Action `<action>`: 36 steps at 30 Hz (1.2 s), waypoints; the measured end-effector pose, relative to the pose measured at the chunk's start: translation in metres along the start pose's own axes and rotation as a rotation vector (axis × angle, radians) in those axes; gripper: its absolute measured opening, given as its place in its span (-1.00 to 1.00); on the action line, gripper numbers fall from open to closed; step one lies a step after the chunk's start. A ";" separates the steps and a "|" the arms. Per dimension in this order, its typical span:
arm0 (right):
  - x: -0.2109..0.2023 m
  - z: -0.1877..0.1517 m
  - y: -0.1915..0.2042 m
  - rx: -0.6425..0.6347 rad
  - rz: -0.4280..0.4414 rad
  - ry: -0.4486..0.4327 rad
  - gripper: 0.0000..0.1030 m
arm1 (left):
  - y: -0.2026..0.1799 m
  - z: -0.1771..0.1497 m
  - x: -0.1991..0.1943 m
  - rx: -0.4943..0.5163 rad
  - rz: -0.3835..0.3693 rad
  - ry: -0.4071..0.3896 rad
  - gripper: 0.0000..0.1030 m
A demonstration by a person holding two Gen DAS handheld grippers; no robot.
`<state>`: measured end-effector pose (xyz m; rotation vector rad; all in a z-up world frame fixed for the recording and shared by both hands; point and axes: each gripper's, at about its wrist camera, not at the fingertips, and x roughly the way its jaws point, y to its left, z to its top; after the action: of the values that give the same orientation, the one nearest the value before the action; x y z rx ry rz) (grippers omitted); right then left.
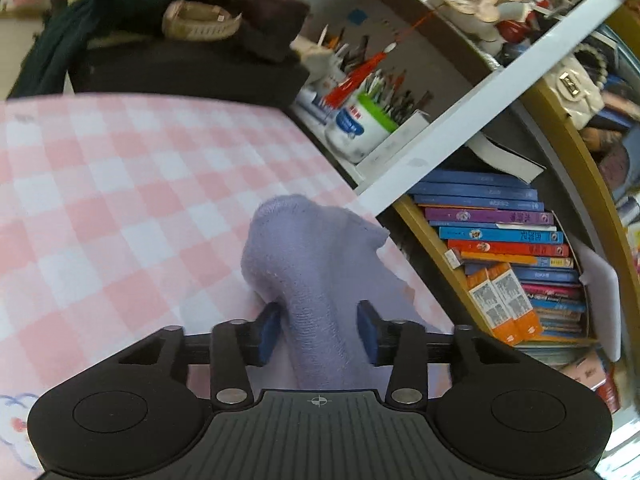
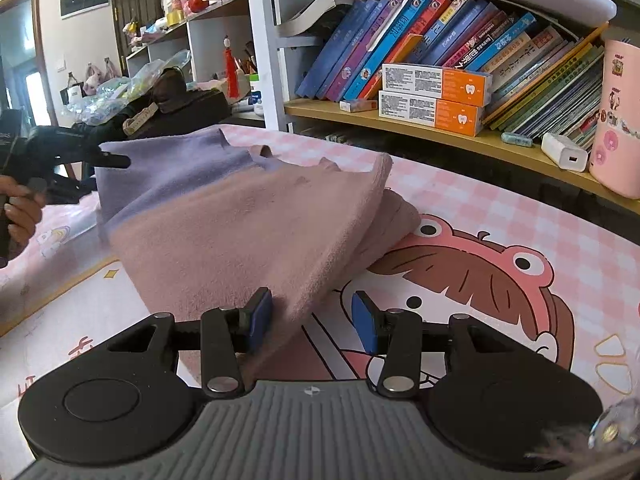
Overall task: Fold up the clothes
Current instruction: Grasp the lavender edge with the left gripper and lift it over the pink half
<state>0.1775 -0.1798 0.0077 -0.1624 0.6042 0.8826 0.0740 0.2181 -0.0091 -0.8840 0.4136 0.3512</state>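
A knit sweater, pink with a lavender upper part, lies folded on the pink checked table mat (image 2: 460,196). In the right wrist view the pink part (image 2: 248,232) fills the middle and the lavender part (image 2: 160,164) lies at the far left. My right gripper (image 2: 312,320) is open; the pink hem's corner runs between its blue pads. My left gripper (image 1: 318,328) is open around a raised lavender fold (image 1: 308,256), pads apart from the cloth or just touching. The left gripper also shows in the right wrist view (image 2: 112,160) at the sweater's far left edge.
A bookshelf with books (image 2: 460,48) and orange boxes (image 2: 436,96) stands behind the table. A pink container (image 2: 618,120) and white charger (image 2: 564,156) sit at the right. A pen cup (image 1: 360,128) and a dark clothes pile (image 1: 192,52) lie beyond the mat's far edge.
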 end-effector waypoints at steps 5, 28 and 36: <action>0.000 0.000 0.000 0.005 0.004 0.000 -0.19 | 0.005 -0.004 0.013 -0.038 -0.025 -0.017 -0.19; 0.009 0.004 0.073 -0.125 0.048 -0.017 -0.38 | 0.068 0.038 -0.021 -0.067 -0.112 -0.020 -0.76; -0.002 -0.001 0.067 -0.092 0.098 -0.024 -0.38 | 0.046 0.032 -0.042 0.026 -0.164 -0.059 -0.77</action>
<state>0.1249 -0.1390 0.0147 -0.2065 0.5534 1.0067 0.0229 0.2651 -0.0016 -0.8733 0.2887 0.2202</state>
